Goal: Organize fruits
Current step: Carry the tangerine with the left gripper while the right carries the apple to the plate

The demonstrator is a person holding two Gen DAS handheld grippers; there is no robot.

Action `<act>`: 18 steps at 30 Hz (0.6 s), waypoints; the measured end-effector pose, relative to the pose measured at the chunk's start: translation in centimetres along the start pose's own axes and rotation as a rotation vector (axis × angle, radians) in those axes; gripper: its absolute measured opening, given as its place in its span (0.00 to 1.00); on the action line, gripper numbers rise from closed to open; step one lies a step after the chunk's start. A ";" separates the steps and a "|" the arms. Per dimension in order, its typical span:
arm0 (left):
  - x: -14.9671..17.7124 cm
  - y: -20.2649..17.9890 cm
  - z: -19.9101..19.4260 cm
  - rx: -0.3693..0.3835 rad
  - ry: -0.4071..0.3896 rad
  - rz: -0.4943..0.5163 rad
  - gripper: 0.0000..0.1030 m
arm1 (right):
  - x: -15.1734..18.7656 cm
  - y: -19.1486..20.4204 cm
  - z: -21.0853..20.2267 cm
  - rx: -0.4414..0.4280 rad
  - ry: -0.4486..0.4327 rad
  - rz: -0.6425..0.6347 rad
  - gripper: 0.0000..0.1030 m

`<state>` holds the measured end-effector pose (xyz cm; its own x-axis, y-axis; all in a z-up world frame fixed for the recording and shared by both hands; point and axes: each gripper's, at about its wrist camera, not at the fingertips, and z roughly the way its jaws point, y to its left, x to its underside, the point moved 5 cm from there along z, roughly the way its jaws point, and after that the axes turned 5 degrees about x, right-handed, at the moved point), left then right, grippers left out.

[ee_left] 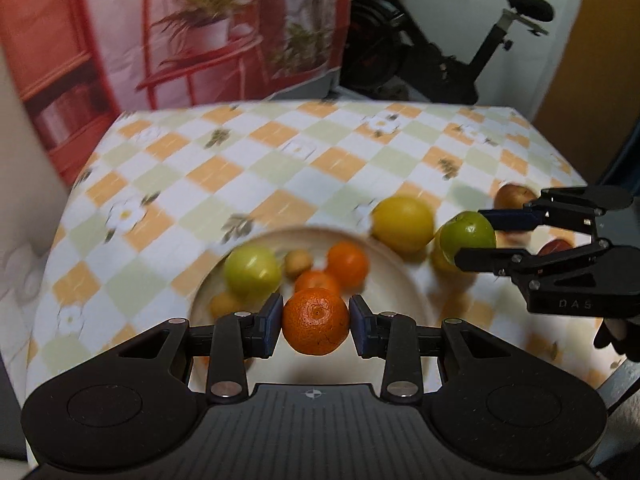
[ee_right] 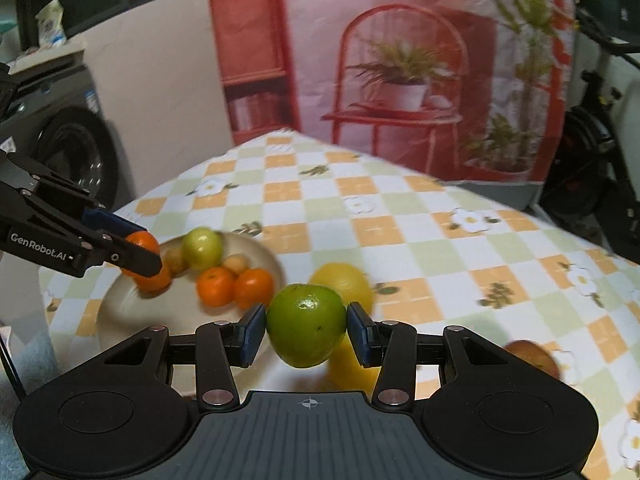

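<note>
My left gripper point(ee_left: 316, 326) is shut on an orange tangerine point(ee_left: 316, 320) and holds it above the near part of a cream plate point(ee_left: 400, 280). The plate holds a green apple point(ee_left: 252, 271), two tangerines point(ee_left: 347, 262) and small yellowish fruits point(ee_left: 298, 263). My right gripper point(ee_right: 306, 334) is shut on a green apple point(ee_right: 306, 326), held above the cloth just right of the plate point(ee_right: 120, 304). It also shows in the left wrist view point(ee_left: 470, 236). A yellow lemon point(ee_left: 403, 224) lies on the cloth right of the plate.
The table has an orange, green and white checked cloth point(ee_left: 280, 184). A second yellow fruit point(ee_right: 352, 364) lies under the right gripper. Reddish fruits point(ee_left: 514, 196) point(ee_right: 532, 356) lie near the right edge. An exercise bike point(ee_left: 440, 52) stands behind the table.
</note>
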<state>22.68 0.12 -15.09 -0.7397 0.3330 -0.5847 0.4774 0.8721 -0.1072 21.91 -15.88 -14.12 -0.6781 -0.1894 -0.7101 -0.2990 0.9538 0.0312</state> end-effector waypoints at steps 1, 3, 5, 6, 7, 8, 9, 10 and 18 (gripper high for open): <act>0.4 0.4 0.0 -0.003 0.006 -0.005 0.37 | 0.0 0.4 0.4 -0.008 0.006 -0.007 0.40; 1.2 1.3 0.2 -0.004 0.018 -0.021 0.37 | 0.0 1.4 1.0 -0.023 0.019 -0.024 0.40; 1.9 1.8 0.5 0.001 0.029 -0.033 0.37 | 0.0 2.4 1.5 -0.040 0.030 -0.045 0.40; 2.2 1.9 0.6 0.004 0.035 -0.036 0.37 | 0.1 2.8 1.7 -0.049 0.037 -0.055 0.40; 2.5 2.0 0.8 0.004 0.040 -0.035 0.37 | 0.0 3.2 1.9 -0.054 0.043 -0.063 0.40; 2.8 2.1 1.0 0.001 0.044 -0.030 0.37 | 0.1 3.6 2.2 -0.058 0.050 -0.073 0.40; 3.0 2.1 1.2 -0.006 0.048 -0.024 0.37 | 0.1 3.9 2.4 -0.060 0.057 -0.080 0.40; 3.4 2.3 1.2 -0.012 0.050 -0.021 0.37 | 0.1 4.1 2.7 -0.062 0.064 -0.085 0.40; 4.2 3.6 2.1 -0.057 0.064 -0.029 0.37 | 0.2 5.1 4.8 -0.077 0.104 -0.098 0.40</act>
<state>22.26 3.91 -19.58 -0.7827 0.3281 -0.5289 0.4290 0.9000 -0.0765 23.45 -9.96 -17.48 -0.7078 -0.3080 -0.6358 -0.4154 0.9094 0.0219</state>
